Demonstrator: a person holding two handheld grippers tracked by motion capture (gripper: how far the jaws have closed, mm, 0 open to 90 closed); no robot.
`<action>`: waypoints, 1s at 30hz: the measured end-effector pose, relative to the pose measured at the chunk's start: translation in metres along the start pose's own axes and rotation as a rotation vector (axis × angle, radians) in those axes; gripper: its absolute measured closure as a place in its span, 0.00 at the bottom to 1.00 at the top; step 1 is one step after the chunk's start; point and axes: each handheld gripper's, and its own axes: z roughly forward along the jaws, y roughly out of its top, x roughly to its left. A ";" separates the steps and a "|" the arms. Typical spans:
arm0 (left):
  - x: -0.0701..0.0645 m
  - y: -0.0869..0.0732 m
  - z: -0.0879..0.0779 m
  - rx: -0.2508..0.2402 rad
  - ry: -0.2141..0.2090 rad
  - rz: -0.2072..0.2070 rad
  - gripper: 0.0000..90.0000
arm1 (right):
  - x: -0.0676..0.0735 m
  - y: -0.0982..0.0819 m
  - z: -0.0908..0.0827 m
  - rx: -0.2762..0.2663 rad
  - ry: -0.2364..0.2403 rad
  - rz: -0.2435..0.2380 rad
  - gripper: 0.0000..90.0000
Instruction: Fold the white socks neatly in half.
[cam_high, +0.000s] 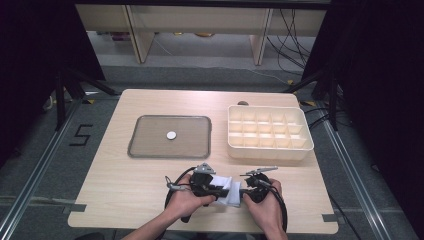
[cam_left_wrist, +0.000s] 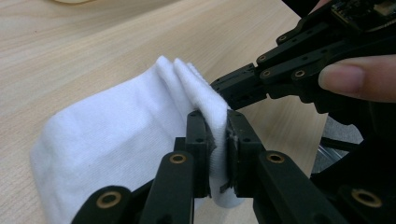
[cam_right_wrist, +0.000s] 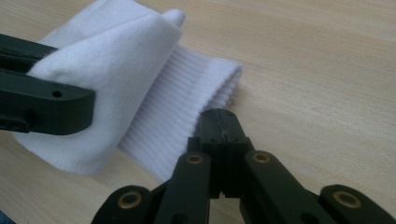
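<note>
- Near the front edge of the wooden table (cam_high: 125, 195), both of the person's hands sit close together, each with a gripper, and a white sock (cam_high: 231, 192) lies between them.
- From the left gripper view, the left gripper (cam_left_wrist: 218, 140) pinches a fold of the sock (cam_left_wrist: 116, 135) between its two pads, the cloth bunched up above the jaws.
- From the right gripper view, the right gripper (cam_right_wrist: 219, 126) has its jaws pressed tight together with nothing between them; its tip rests just beside the sock's ribbed cuff (cam_right_wrist: 187, 107).
- Seen from above, the left gripper (cam_high: 207, 185) and the right gripper (cam_high: 252, 187) sit at either end of the sock, the left hand (cam_high: 187, 202) and right hand (cam_high: 267, 205) behind them.
- Farther back on the table are a grey tray (cam_high: 145, 147) with a small white disc (cam_high: 171, 135) on it and, to its right, a cream compartment box (cam_high: 267, 152).
</note>
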 end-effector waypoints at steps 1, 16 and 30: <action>0.000 0.000 0.001 -0.004 0.010 -0.005 0.89 | 0.000 0.000 0.000 0.000 0.000 0.000 1.00; 0.001 0.001 0.004 -0.012 0.023 0.005 0.84 | 0.001 -0.001 0.001 0.002 0.004 -0.010 1.00; -0.003 0.004 0.004 -0.052 0.006 0.013 0.75 | 0.002 -0.001 0.000 -0.003 -0.002 0.015 0.98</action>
